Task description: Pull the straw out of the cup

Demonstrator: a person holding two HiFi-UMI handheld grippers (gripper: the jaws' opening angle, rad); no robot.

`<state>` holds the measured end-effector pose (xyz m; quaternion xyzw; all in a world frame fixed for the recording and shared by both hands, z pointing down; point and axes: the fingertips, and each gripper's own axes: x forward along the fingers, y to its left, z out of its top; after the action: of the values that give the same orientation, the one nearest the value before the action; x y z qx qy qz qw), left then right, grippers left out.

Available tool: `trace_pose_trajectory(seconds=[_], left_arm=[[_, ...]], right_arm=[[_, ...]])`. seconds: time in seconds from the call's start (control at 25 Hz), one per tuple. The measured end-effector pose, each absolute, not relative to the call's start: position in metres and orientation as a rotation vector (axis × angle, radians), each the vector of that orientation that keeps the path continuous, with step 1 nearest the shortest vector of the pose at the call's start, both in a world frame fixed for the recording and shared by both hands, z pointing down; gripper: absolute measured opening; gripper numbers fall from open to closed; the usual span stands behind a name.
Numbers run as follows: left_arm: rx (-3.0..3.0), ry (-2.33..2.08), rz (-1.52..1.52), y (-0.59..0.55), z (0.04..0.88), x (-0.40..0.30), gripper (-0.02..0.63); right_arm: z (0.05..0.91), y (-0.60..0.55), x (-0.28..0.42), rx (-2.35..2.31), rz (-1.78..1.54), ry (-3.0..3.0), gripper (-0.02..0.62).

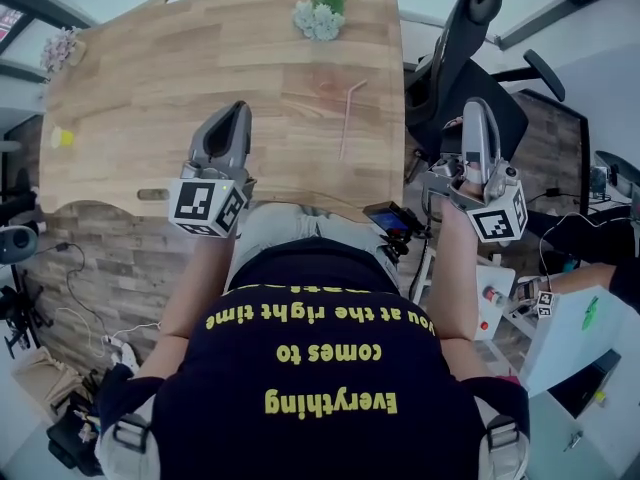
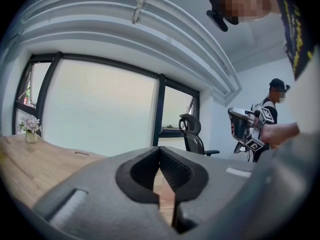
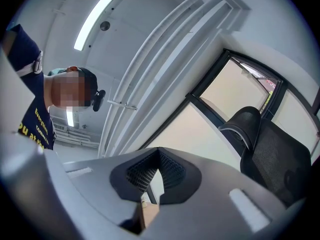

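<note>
Straw (image 1: 350,120), pale and thin, lies flat on the wooden table (image 1: 150,88) in the head view, right of the middle, below a bunch of white flowers (image 1: 320,16) at the far edge. It touches neither tool. The left gripper (image 1: 235,115) hangs over the table's near edge, well left of the straw, and the right gripper (image 1: 478,108) is held beyond the table's right side, in front of a black office chair (image 1: 470,58). In the left gripper view the left gripper (image 2: 160,153) has its jaws pressed together at the tips with nothing between the ribbed pads; past them are the tabletop, a small vase of flowers (image 2: 30,128) by the window (image 2: 100,109), and a second person (image 2: 272,104) standing at the back. In the right gripper view the right gripper (image 3: 159,156) points upward toward a ceiling light (image 3: 94,21), its jaws likewise clenched on nothing, the chair's mesh back to its right.
</note>
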<state>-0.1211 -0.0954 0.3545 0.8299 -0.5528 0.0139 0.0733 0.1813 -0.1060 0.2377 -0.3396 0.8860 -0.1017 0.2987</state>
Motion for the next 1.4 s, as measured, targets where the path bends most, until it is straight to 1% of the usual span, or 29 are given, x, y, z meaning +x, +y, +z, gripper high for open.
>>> trace_pose_trajectory(seconds=[0.68,1.4], left_arm=[[2.478,-1.660,0.050,-0.093,0.359,-0.117,0.000],[2.481,-1.660,0.064,-0.095,0.357,-0.112,0.000]], right_arm=[[0.256,-0.105,0.175,-0.990,-0.243,2.418,0.006],[0.257,-0.107,0.171,-0.966,-0.228,2.448,0.006]])
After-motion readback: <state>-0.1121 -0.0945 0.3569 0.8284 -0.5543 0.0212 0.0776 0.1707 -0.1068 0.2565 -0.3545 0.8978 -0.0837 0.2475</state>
